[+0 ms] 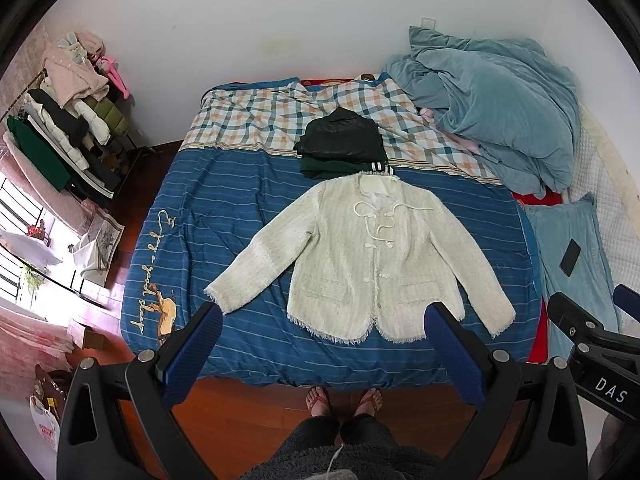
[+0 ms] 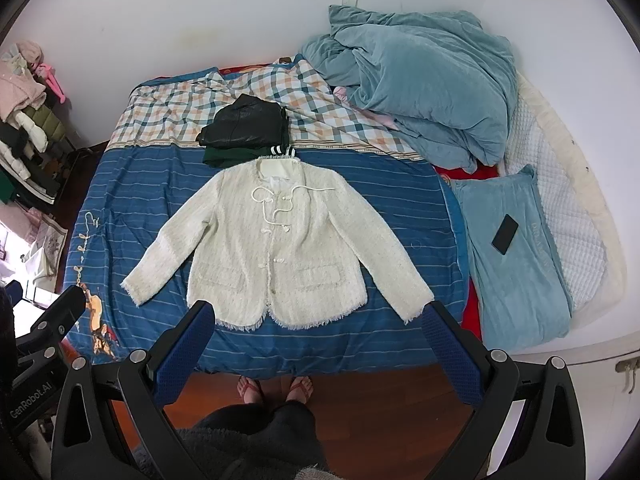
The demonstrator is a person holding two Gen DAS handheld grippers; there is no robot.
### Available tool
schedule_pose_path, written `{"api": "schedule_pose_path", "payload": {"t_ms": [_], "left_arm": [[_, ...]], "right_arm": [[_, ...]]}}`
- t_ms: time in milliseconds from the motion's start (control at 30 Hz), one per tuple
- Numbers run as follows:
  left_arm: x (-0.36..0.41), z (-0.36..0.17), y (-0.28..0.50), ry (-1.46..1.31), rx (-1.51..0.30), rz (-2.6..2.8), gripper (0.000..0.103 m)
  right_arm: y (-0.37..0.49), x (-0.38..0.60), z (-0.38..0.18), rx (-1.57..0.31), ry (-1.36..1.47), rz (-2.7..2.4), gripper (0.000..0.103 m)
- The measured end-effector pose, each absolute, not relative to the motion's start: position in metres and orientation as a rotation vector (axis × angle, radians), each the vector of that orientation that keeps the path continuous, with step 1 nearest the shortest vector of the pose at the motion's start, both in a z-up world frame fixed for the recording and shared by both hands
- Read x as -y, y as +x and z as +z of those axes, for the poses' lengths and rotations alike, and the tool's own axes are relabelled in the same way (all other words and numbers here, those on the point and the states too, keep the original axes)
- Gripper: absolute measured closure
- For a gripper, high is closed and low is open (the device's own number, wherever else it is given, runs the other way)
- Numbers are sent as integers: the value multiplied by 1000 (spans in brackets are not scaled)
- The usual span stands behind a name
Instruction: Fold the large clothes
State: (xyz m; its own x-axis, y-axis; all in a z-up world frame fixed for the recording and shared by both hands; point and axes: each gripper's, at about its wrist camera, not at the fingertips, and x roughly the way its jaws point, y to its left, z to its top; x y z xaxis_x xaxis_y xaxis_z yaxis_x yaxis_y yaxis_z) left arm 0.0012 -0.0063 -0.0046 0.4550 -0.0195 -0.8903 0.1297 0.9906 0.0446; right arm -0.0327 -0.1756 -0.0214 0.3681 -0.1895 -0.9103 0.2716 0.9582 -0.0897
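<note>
A cream tweed jacket (image 1: pixel 360 256) lies flat and face up on the blue striped bedspread (image 1: pixel 224 208), sleeves spread out to both sides, hem toward me. It also shows in the right wrist view (image 2: pixel 276 240). My left gripper (image 1: pixel 324 320) is open and empty, held high above the bed's near edge. My right gripper (image 2: pixel 318 318) is open and empty too, at about the same height. The right gripper's body shows at the right edge of the left wrist view (image 1: pixel 592 336). Neither gripper touches the jacket.
A folded black and dark green pile (image 1: pixel 340 144) sits just beyond the jacket's collar. A blue duvet heap (image 1: pixel 492 108) lies at the back right. A phone (image 2: pixel 505 229) rests on a blue pillow (image 2: pixel 516 264). A clothes rack (image 1: pixel 60 120) stands at the left.
</note>
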Motion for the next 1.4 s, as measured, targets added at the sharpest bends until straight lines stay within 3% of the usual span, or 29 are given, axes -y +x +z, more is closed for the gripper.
{"api": "schedule_pose_path", "payload": {"t_ms": [1400], "left_arm": [[-9, -5, 11, 98, -1081, -120, 0]], "right_arm": [[-28, 165, -15, -1163, 90, -308, 0]]}}
